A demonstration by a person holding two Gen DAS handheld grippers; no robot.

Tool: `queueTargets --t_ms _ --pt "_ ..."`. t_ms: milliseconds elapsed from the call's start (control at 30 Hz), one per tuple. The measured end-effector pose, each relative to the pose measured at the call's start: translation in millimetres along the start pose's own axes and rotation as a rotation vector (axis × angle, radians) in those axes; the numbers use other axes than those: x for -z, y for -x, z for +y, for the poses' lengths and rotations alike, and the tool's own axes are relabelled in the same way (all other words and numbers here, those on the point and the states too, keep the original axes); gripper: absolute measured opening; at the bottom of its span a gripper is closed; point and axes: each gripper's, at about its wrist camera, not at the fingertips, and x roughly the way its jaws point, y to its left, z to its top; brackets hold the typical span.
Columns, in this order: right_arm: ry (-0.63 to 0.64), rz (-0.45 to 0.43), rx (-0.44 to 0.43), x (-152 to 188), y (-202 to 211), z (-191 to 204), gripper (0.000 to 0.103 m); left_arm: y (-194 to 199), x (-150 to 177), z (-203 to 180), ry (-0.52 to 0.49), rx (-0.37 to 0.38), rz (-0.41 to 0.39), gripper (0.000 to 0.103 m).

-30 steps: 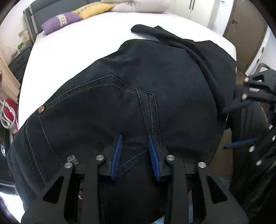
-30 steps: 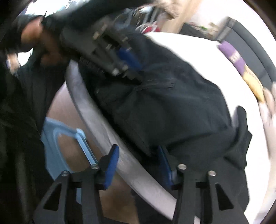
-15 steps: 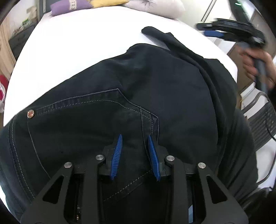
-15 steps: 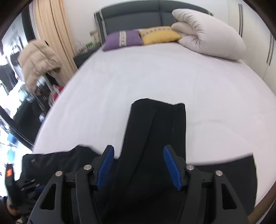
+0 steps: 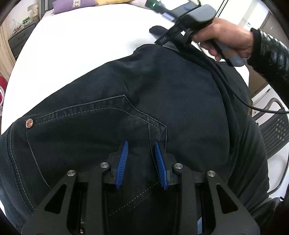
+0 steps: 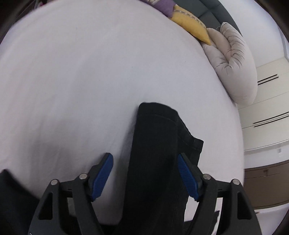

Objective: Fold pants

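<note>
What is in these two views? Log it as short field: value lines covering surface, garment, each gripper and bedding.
surface: white bed
garment: black pants, spread on the bed, back pocket up, copper rivet at the pocket corner
leg ends: stacked, lying flat near mid-bed
left gripper: jaws slightly apart over the pocket area, no fabric visibly pinched
right gripper: open wide, straddling the pant legs from above
right hand: holding the gripper's handle
bedding: purple pillow, yellow pillow, rolled beige duvet
</note>
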Motion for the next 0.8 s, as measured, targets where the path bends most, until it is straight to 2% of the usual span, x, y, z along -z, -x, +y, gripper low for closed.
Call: queueTargets --t_ms 67,133,200,300,367,467,567,600,700,800 --pt "-0.016 0.001 0.008 1.2 -2.8 -2.2 0.074 0.2 0.0 -0.6 0.001 0.000 -0.002 0.030" --pt "-0.042 0.002 -0.035 3.9 -4.2 -9.4 0.059 0.3 1.3 -0.5 -0.001 -0.003 -0.004 0.030" --pt "-0.057 0.012 -0.034 6.3 -7.1 -17.2 0.034 0.8 3.8 -2.4 -0.002 -0.006 -0.006 0.030" --pt "-0.118 0.035 -0.058 15.2 -15.1 -35.6 0.010 -0.7 4.9 -4.4 -0.001 -0.012 -0.008 0.030" --pt "-0.168 0.014 -0.073 22.6 -12.8 -50.7 0.007 0.2 4.9 -5.9 0.000 -0.016 -0.008 0.030" --pt "-0.340 -0.076 -0.145 42.9 3.7 -96.3 0.005 -3.4 3.2 -9.7 0.004 -0.019 -0.005 0.030" --pt "-0.575 -0.159 -0.233 83.6 23.1 -153.7 0.005 -4.0 2.9 -11.0 0.014 -0.020 -0.003 0.030" --pt "-0.659 -0.197 -0.281 103.2 28.2 -173.4 0.005 -4.1 2.1 -11.0 0.021 -0.018 -0.003 0.030" --pt "-0.881 -0.248 -0.321 171.9 33.2 -221.9 0.005 -4.2 2.4 -9.3 0.035 -0.015 0.000 0.030" --pt "-1.156 -0.283 -0.408 263.2 21.0 -257.5 0.005 -3.6 1.6 -7.1 0.051 -0.014 0.003 0.030"
